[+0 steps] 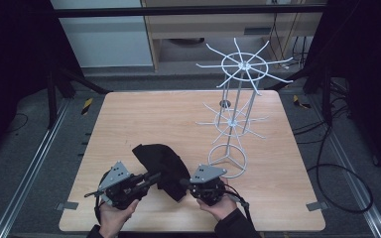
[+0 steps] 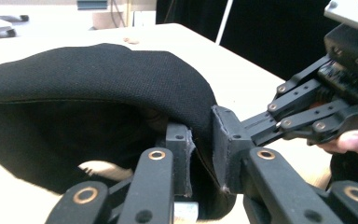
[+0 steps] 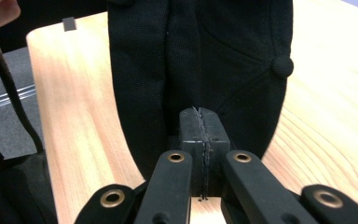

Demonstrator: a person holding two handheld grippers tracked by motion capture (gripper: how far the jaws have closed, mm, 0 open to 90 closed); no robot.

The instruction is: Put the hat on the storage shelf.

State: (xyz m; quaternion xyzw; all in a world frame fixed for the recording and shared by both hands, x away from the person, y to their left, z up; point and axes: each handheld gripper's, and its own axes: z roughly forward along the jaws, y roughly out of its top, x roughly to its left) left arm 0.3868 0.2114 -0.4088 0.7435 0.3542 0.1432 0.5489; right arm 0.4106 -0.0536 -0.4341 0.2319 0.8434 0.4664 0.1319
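While my 2 hands hold the grippers at the near edge of the counter, a black cap hangs between them, lifted off the wood at its lower end. My left gripper has its jaws nearly closed on the cap's edge, with the fabric pinched in the narrow gap between the 2 pads; the crown bulges up and away ahead of those jaws. My right gripper has its jaws pressed fully together on the cap's cloth, and the cap rises straight ahead of them, its top button up and to the right of the jaw tips. From the left gripper view, the right gripper reaches in from the right side, its tips meeting the cap just beside my left jaws. Beyond the right gripper stands a white wire rack with 2 tiers of spokes, well apart from the cap.
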